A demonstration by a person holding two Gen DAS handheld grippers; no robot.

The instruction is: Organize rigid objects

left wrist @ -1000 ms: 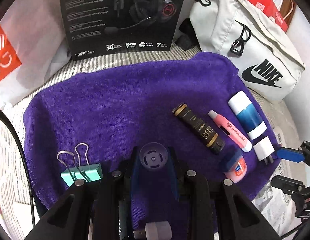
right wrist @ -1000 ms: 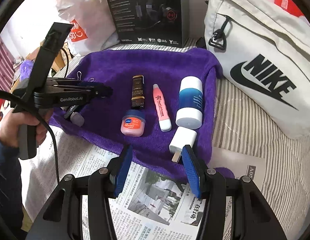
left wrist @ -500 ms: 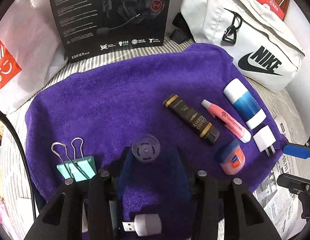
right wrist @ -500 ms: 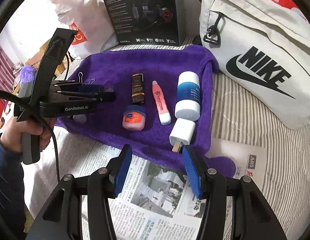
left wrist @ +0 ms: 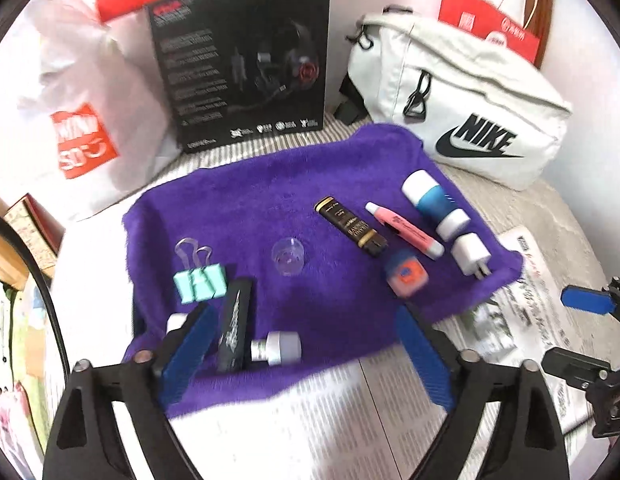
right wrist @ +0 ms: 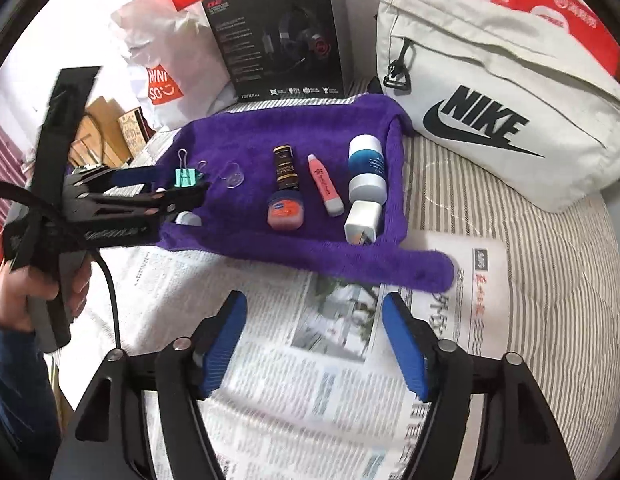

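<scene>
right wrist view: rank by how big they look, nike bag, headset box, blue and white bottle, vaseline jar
1. Nike bag, clearly largest.
2. Headset box.
3. Blue and white bottle.
4. Vaseline jar, close to the bottle's width but shorter; it lies nearer the camera, so the gap is uncertain.

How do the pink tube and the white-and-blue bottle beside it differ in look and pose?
The pink tube is slim and tapers to a pointed tip; the bottle is far thicker and blunt at both ends. The tube is pink with a white cap; the bottle is blue in the middle with white ends. The bottle's near end almost meets the white plug; the tube's cap lies free. Both lie flat on the purple towel, roughly parallel.
</scene>
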